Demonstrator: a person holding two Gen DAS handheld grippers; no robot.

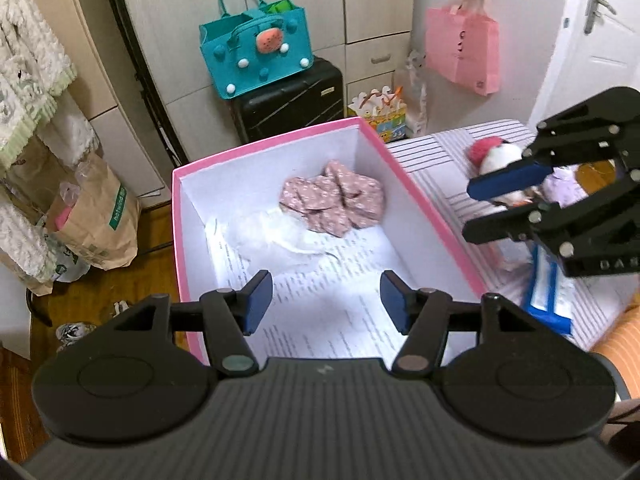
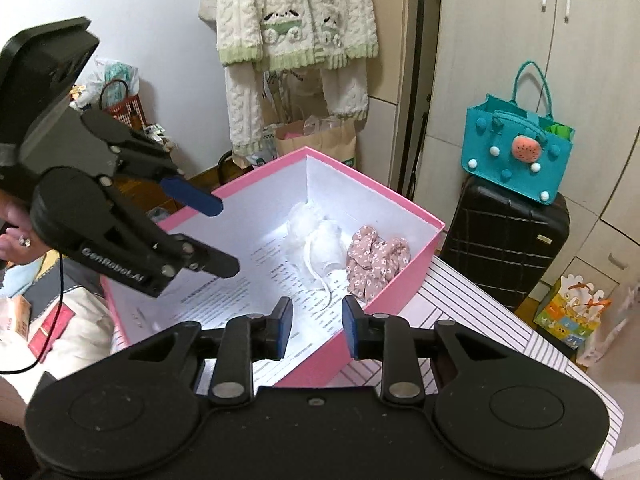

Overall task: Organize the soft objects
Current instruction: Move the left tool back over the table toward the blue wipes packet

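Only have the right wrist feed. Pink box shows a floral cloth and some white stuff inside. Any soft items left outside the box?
Observer: Yes. The left wrist view shows a white plush toy with a red part on the striped surface, beside the pink box.
Operator: Anything else there?
Observer: A blue-and-white packet lies on the same surface, nearer the camera than the plush.
Operator: That all?
Observer: Something lilac shows through the right gripper linkage, too hidden to identify.
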